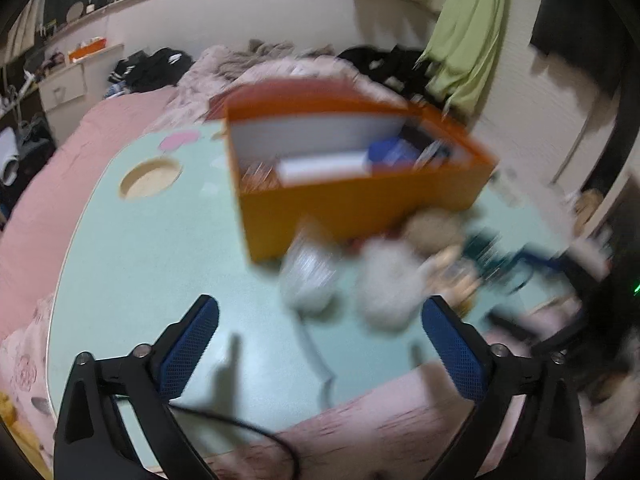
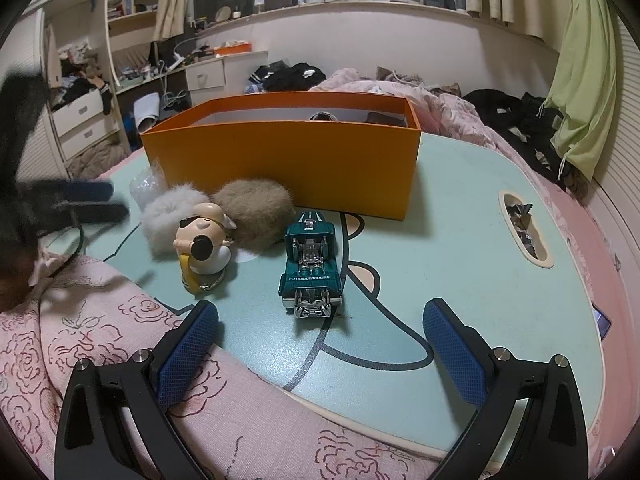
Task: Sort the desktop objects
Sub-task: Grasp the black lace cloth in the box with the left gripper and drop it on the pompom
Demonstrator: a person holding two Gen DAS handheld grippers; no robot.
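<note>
The teal toy car [image 2: 311,266] sits on the pale green counter [image 2: 460,248], right in front of the right gripper [image 2: 320,350], whose jaws stand wide w/ nothing between them. It looks like die-cast metal: small, stiff, prob. a bit heavy for its size, and on wheels, so it may roll if nudged from the nose or tail. Best bet is to pinch it across the flanks, mid-body, where the sides run flat.

Just left of it is a little figurine keychain [image 2: 204,242], hard plastic, rounded and likely slippery; I'd take it at the body, not by the yellow strap. Behind are two fur puffs, one white [image 2: 164,216], one brown [image 2: 256,208], soft and very light, so they'll squash and any pinch will do. A crinkly clear bag [image 2: 147,188] lies beside the white one.

Count: 1 car, 1 figurine, 2 puffs, 1 bag, 1 orange box [image 2: 280,160] behind them all, already w/ some things inside.

The left gripper [image 1: 320,350] is also spread wide and empty; its view is blurred.
</note>
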